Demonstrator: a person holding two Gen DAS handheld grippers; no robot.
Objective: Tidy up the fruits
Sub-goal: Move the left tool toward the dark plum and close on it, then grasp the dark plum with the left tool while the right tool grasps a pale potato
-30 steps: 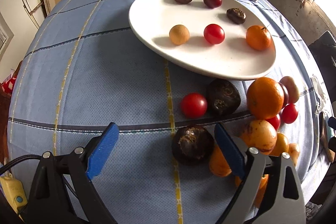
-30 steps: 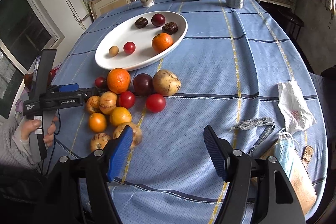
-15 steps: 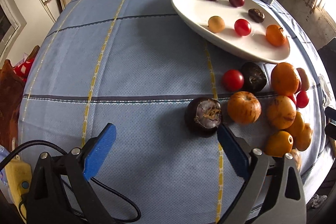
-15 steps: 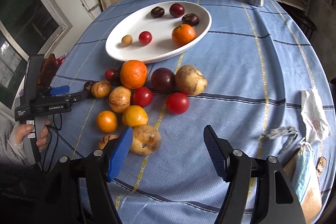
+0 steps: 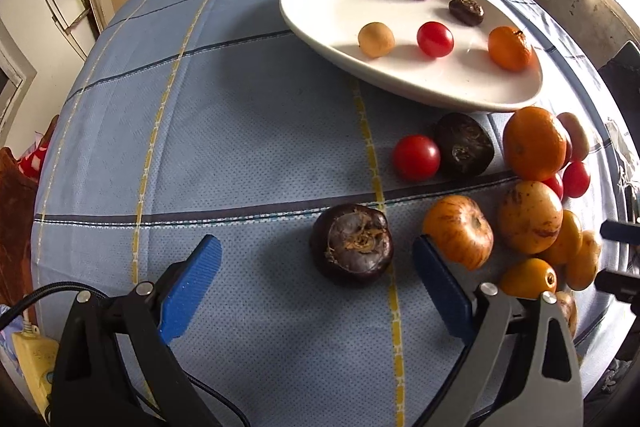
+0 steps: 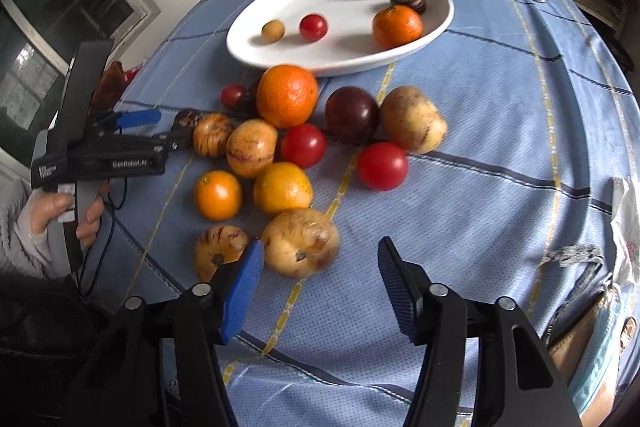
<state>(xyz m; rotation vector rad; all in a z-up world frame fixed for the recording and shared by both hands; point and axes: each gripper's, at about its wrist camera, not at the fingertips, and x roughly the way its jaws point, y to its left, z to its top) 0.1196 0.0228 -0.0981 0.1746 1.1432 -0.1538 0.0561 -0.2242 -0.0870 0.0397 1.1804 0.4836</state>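
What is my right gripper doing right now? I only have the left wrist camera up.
Observer: The right gripper is open and its fingers have just been closing. A pale yellow fruit lies at their tips, beside the left-hand one in the picture, and is not pinched.
Operator: Anything beyond the fruit pile on that side?
Observer: A crumpled grey strap lies on the tablecloth, apart from the fruit.
Operator: And what's holding the left gripper?
Observer: A hand in a pale knitted sleeve grips its handle.
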